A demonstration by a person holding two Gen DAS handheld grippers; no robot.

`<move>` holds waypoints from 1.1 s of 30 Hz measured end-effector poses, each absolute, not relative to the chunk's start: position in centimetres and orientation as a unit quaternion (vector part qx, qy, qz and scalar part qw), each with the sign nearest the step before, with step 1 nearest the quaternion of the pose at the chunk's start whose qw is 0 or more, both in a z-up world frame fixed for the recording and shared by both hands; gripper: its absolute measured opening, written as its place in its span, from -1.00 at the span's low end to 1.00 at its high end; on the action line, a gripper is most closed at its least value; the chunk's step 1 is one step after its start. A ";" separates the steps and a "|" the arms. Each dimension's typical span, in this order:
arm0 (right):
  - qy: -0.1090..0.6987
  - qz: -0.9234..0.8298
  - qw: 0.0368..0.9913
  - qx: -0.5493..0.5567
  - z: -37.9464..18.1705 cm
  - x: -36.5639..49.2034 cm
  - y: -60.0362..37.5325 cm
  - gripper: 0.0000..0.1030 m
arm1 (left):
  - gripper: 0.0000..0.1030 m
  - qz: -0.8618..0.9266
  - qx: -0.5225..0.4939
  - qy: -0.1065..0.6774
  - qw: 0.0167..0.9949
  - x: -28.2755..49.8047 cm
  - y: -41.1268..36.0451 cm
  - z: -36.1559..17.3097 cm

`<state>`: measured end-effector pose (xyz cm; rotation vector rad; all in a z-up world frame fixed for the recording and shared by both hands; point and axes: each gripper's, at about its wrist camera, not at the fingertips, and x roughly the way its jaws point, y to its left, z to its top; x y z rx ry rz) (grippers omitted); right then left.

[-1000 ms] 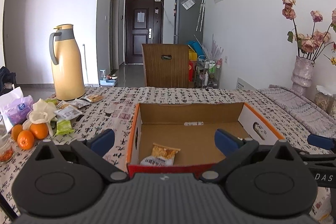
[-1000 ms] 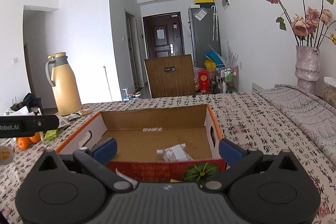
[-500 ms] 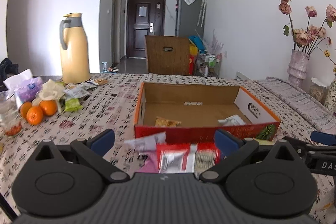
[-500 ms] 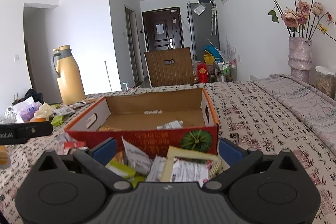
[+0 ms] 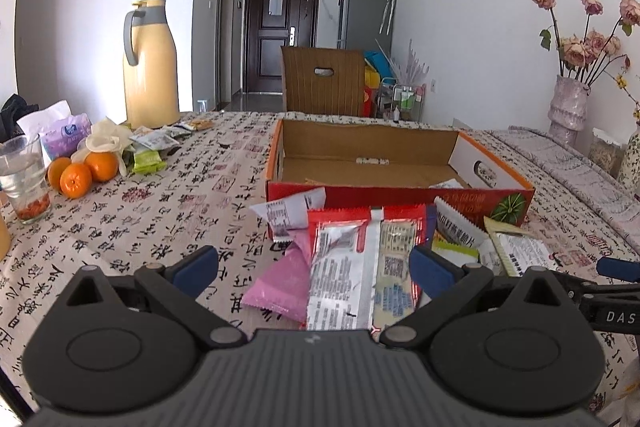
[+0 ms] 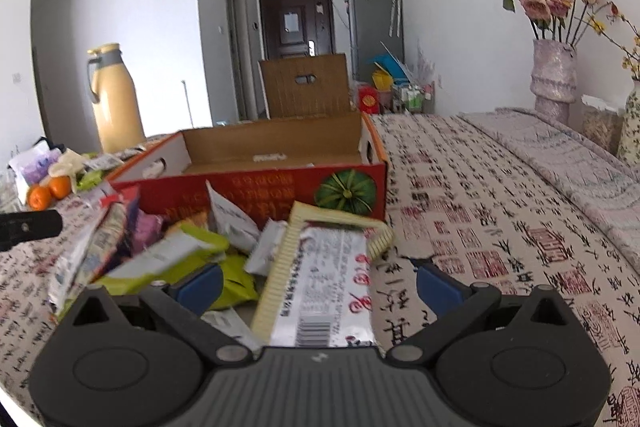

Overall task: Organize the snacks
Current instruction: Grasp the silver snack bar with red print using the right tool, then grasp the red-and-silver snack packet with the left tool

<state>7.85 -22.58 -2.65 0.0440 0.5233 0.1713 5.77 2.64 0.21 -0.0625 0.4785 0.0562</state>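
Both tongs hang with jaws spread wide and nothing between them: the left gripper [image 5: 312, 265] over the left part of a heap of snack packets [image 5: 384, 247], the right gripper [image 6: 318, 281] over its right part. The heap lies on the patterned tablecloth [image 5: 160, 227], just near of the open cardboard box [image 5: 400, 193], whose long axis runs left to right. A red-and-silver packet [image 5: 344, 267] and a cream-edged silver packet [image 6: 320, 291] both lie with their long axes near to far, and a pink packet [image 5: 280, 287] lies tilted at the heap's left.
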 end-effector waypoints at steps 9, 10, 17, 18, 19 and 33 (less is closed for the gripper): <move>0.305 0.070 0.949 0.019 -4.6 10.9 -21.8 0.82 | 1.00 0.029 -0.036 0.252 0.967 6.7 3.0 -0.6; 0.311 0.067 0.948 0.020 -4.9 11.2 -21.7 0.74 | 1.00 0.029 -0.036 0.253 0.966 6.7 3.0 -0.7; 0.326 0.065 0.943 0.029 -5.8 11.7 -22.0 0.26 | 1.00 0.024 -0.040 0.263 0.964 7.2 2.9 -1.0; 0.325 0.064 0.943 0.028 -5.8 11.6 -22.1 -0.01 | 1.00 0.023 -0.041 0.265 0.963 7.3 2.9 -1.1; 0.323 0.063 0.944 0.028 -5.8 11.6 -22.2 -0.18 | 1.00 0.022 -0.041 0.266 0.963 7.4 2.8 -1.2; 0.280 0.060 0.957 0.045 -4.7 10.0 -23.4 -0.29 | 1.00 -0.010 -0.049 0.300 0.953 9.3 1.8 -2.2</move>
